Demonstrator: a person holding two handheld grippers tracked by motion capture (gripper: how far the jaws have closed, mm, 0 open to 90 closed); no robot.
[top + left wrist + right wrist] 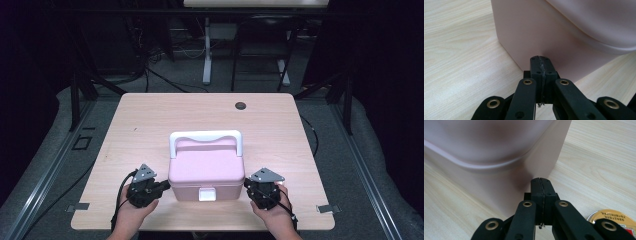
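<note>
A pink plastic box [206, 169] with a white handle [205, 136] and a white front latch [206, 194] stands near the table's front edge. My left gripper [166, 185] is shut, with its tips pressed against the box's left side wall [529, 32]. My right gripper [247, 184] is also shut, and its tips touch the box's right side wall [506, 182]. Nothing is held between either pair of jaws. In the left gripper view the closed tips [541, 65] meet the wall near a lower corner. In the right gripper view the closed tips [541, 186] sit just below the lid's rim.
The light wooden table [150, 120] has a dark round grommet [240, 105] near its far edge. A round gold-rimmed tin [614, 216] lies on the table beside my right gripper. Beyond the table are dark floor, cables and a desk's legs [206, 55].
</note>
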